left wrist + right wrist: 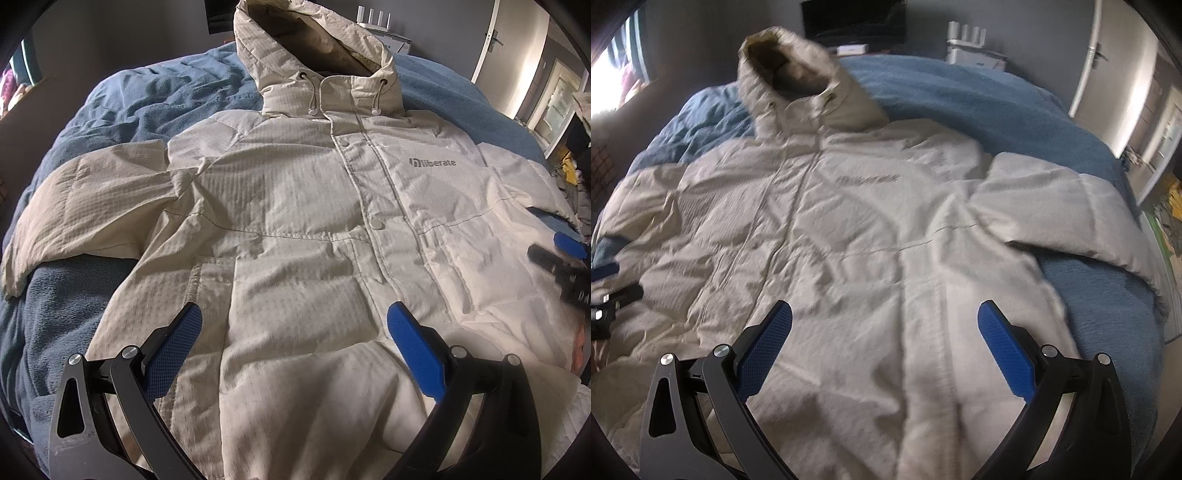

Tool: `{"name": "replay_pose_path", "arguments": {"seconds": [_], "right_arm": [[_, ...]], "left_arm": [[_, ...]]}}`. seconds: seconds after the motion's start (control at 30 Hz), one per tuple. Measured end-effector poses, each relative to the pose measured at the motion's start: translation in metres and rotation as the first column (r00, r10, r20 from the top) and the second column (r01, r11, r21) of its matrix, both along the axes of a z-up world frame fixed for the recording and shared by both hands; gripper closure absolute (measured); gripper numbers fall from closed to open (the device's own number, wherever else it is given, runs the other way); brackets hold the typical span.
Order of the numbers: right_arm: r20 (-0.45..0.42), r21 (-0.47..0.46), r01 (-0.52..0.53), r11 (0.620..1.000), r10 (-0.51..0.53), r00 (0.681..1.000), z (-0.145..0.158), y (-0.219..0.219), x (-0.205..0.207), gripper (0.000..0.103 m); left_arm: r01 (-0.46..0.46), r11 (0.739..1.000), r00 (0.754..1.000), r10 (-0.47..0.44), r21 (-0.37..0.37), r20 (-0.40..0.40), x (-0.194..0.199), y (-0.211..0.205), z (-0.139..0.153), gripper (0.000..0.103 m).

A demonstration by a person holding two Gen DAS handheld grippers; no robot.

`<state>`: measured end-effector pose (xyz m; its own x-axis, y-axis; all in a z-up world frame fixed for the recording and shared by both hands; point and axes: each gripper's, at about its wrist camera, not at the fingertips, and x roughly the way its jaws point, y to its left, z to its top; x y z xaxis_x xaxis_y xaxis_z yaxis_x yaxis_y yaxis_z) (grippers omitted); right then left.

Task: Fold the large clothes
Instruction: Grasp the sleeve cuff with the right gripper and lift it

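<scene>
Cream jacket [295, 229] lies flat on blue bedding [110, 99]; left gripper [293, 325] and right gripper [884, 325] both gape, empty.

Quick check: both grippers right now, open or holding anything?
Left gripper: open, empty, above the jacket.
Right gripper: open, empty, above the jacket.

A big puffy cream coat [314, 229] lies flat, front up, snapped shut, filling mid-frame; hood [314, 55] at top, sleeves spread sideways.
</scene>
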<state>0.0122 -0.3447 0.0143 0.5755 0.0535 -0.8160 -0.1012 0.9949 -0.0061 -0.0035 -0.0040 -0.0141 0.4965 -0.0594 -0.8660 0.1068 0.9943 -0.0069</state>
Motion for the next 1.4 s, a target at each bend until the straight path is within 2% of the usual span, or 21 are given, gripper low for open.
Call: {"name": "replay_pose_path", "arguments": {"seconds": [0.13,0.27,0.37,0.43,0.47,0.53,0.6,0.7,0.77,0.83,0.87,0.93,1.0,1.2,1.3,1.4], "right_arm": [[0.101,-0.026,0.116,0.993,-0.113,0.988,0.022,-0.029,-0.001,0.006],[0.125,0.011,0.220,0.975,-0.220,0.968,0.039,-0.075,0.008,0.006],[0.095,0.123,0.291,0.949,-0.303,0.948,0.045,-0.121,0.013,0.006],[0.039,0.227,0.340,0.913,-0.357,0.933,0.040,-0.152,0.015,0.006],[0.008,0.272,0.368,0.889,-0.385,0.923,0.036,-0.168,0.015,0.006],[-0.041,0.329,0.420,0.846,-0.432,0.901,0.027,-0.196,0.022,0.006],[-0.071,0.372,0.450,0.812,-0.459,0.886,0.018,-0.218,0.021,0.006],[-0.107,0.404,0.494,0.770,-0.496,0.862,0.003,-0.239,0.024,0.006],[-0.127,0.442,0.512,0.737,-0.514,0.849,-0.005,-0.250,0.025,0.006],[-0.148,0.469,0.531,0.706,-0.529,0.835,-0.012,-0.261,0.026,0.006],[-0.159,0.477,0.541,0.693,-0.537,0.828,-0.016,-0.263,0.029,0.006],[-0.175,0.491,0.562,0.666,-0.557,0.812,-0.022,-0.271,0.032,0.007],[-0.174,0.505,0.575,0.644,-0.576,0.799,-0.025,-0.278,0.037,0.008],[-0.112,0.473,0.625,0.621,-0.661,0.742,-0.020,-0.305,0.048,0.035],[-0.071,0.457,0.660,0.596,-0.715,0.695,-0.017,-0.322,0.051,0.043],[-0.047,0.432,0.706,0.561,-0.767,0.639,-0.018,-0.344,0.055,0.051]], "left_arm": [[0.004,0.999,1.000,-0.003,-0.053,0.015,0.001,0.007,0.013,0.007],[-0.036,0.999,0.996,0.035,0.002,0.079,0.013,0.011,0.045,0.007],[-0.040,0.999,0.992,0.044,-0.031,0.118,0.025,0.015,0.072,0.007],[0.005,0.999,0.986,0.002,-0.041,0.166,0.029,0.011,0.083,0.007],[0.030,1.000,0.983,-0.029,-0.001,0.183,0.030,0.003,0.084,0.006],[0.040,0.996,0.985,-0.052,0.076,0.166,0.034,-0.006,0.075,0.006],[0.050,0.996,0.989,-0.060,0.080,0.135,0.036,-0.012,0.061,0.006],[0.039,0.999,0.995,-0.038,-0.003,0.096,0.037,-0.009,0.038,0.007],[0.015,0.999,0.998,-0.013,-0.031,0.067,0.036,-0.006,0.020,0.007],[0.014,0.998,0.999,-0.012,-0.056,0.036,0.037,-0.001,0.010,0.007],[0.021,0.995,0.999,-0.018,-0.095,0.027,0.036,0.002,0.009,0.007],[0.026,0.986,0.999,-0.019,-0.165,0.042,0.038,0.011,0.011,0.007],[0.013,0.983,0.997,0.000,-0.185,0.071,0.037,0.016,0.015,0.007],[0.024,0.987,0.997,-0.013,-0.156,0.070,0.039,0.011,0.012,0.007],[0.037,0.986,0.997,-0.025,-0.164,0.073,0.041,0.012,0.009,0.007],[0.004,0.990,0.996,0.008,-0.141,0.084,0.047,0.019,0.006,0.007]]}}
